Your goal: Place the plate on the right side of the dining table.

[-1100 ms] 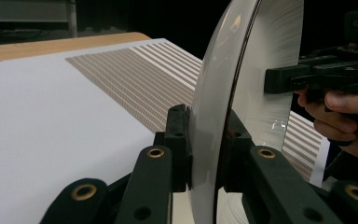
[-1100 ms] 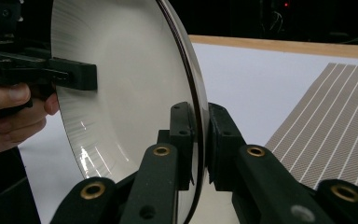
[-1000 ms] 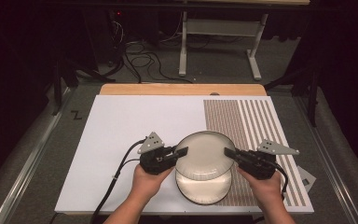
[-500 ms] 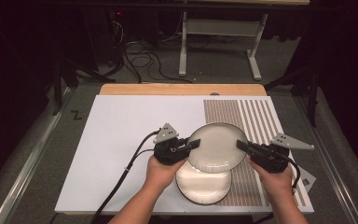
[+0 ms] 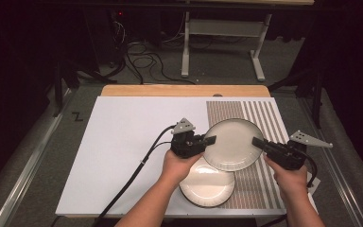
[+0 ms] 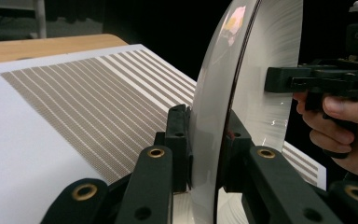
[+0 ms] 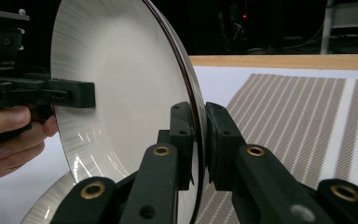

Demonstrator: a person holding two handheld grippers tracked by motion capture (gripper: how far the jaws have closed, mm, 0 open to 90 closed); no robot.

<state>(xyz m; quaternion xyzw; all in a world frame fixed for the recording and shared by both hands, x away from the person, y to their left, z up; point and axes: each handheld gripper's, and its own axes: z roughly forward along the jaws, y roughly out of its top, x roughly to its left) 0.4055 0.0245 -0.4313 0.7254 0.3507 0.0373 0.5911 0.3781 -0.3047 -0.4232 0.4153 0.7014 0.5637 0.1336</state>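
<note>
1. A white board (image 5: 123, 156) covers most of the table, with a patch of brown stripes (image 5: 260, 113) printed on its right part and a wooden edge (image 5: 184, 90) along its far side. Beyond that edge the room is dark: grey floor, a tangle of cables (image 5: 137, 52), and the white legs of a stand (image 5: 220, 28).

2. The upper plate (image 5: 231, 144), pale and round with a dark rim line, is held level above the striped patch, its hollow face upward. Being round, it has no long axis; the line between its two gripped points runs left to right across the board.

3. A second plate (image 5: 205, 187) lies flat on the board, just nearer the person than the upper plate and partly under its near-left edge.

4. The left gripper (image 5: 210, 140) is clamped on the upper plate's left rim. In the left gripper view its jaws pinch the rim from both faces, with the plate (image 6: 256, 70) standing edge-on between them.

5. The right gripper (image 5: 257, 142) is clamped on the upper plate's right rim, directly opposite. In the right gripper view the rim (image 7: 193, 116) sits tight between the jaws.

6. So the upper plate hangs between the two grippers, each held in a hand that comes in from the near side.
</note>
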